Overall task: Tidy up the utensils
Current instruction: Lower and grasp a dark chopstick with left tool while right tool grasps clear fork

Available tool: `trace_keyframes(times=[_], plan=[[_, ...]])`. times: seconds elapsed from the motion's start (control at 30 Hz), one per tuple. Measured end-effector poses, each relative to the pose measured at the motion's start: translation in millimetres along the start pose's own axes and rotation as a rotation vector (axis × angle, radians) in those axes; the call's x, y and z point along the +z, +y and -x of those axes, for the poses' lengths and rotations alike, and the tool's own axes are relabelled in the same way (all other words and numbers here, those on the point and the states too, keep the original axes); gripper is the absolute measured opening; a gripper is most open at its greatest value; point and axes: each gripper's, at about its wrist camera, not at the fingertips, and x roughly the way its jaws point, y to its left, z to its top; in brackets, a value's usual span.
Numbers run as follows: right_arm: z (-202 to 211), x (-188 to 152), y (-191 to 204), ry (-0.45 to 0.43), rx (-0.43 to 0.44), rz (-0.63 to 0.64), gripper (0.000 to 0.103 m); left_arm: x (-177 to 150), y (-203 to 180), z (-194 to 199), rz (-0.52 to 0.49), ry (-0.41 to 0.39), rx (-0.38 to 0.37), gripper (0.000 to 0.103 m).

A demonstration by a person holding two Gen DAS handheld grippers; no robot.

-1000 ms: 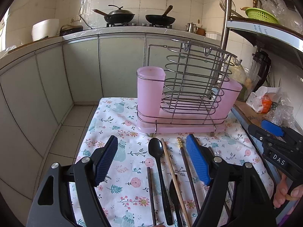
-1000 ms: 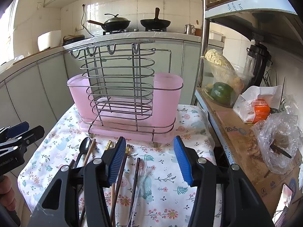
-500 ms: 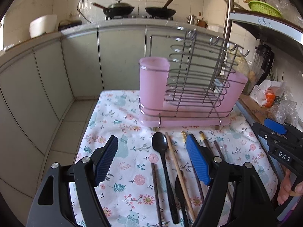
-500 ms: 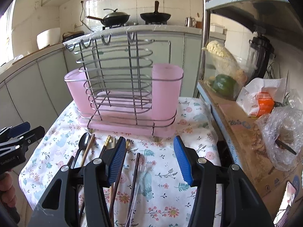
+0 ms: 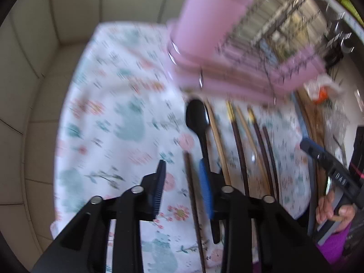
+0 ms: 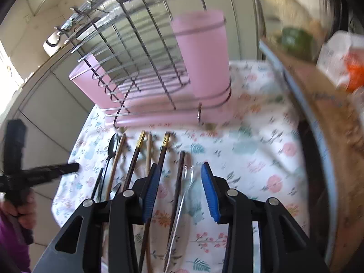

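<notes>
Several utensils lie in a row on the floral cloth (image 5: 118, 118) in front of a wire rack with pink cups (image 5: 211, 20): a black spoon (image 5: 199, 122), a dark chopstick (image 5: 192, 195), a wooden chopstick (image 5: 218, 141) and gold-tipped dark chopsticks (image 5: 238, 145). My left gripper (image 5: 182, 182) is open, low over the cloth, its jaws either side of the dark chopstick beside the spoon's handle. My right gripper (image 6: 179, 186) is open, its jaws either side of a dark chopstick (image 6: 178, 182) and a clear thin utensil (image 6: 182, 202). The rack (image 6: 145, 52) shows there too.
A wooden side shelf (image 6: 327, 104) with bags and an orange packet (image 6: 355, 77) runs along the right. Grey cabinet doors (image 5: 29, 56) stand behind and left of the table. The other gripper shows at each view's edge (image 5: 329, 166) (image 6: 27, 173).
Both grippers have tipped down and moved lower toward the utensils. The left jaws have narrowed around the dark chopstick. Both views are motion-blurred.
</notes>
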Motion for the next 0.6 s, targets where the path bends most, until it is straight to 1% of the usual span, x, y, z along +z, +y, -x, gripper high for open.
trace_keyframes(times=[0.03,0.07,0.1,0.13,0.3,0.4,0.47,0.5,0.53,0.6], plan=[[-4,-1,-2,0.021,0.017,-0.011,0.033,0,-2,-7,-0.005,0.027,0.000,0.022],[-8,-1,-3,0.040,0.029,-0.021,0.029,1,-4,-16,-0.010,0.056,0.003,0.021],[-11,-1,-5,0.054,0.035,-0.028,0.023,1,-6,-20,-0.010,0.070,0.006,0.018],[-15,-2,-7,0.075,0.045,-0.039,0.022,2,-8,-23,-0.011,0.082,0.009,0.016],[-20,-3,-9,0.091,0.063,-0.060,0.021,11,-18,-36,-0.033,0.108,0.066,0.014],[-21,-2,-8,0.097,0.066,-0.057,0.021,15,-17,-46,-0.034,0.144,0.092,0.014],[-23,1,-8,0.107,0.064,-0.058,0.021,14,-18,-50,-0.044,0.140,0.104,0.013],[-24,1,-8,0.114,0.063,-0.058,0.021,13,-20,-51,-0.042,0.134,0.107,0.008],[-26,1,-9,0.121,0.064,-0.059,0.021,13,-18,-50,-0.032,0.129,0.098,0.006],[-31,2,-9,0.140,0.073,-0.067,0.021,12,-14,-47,-0.015,0.122,0.081,0.006]])
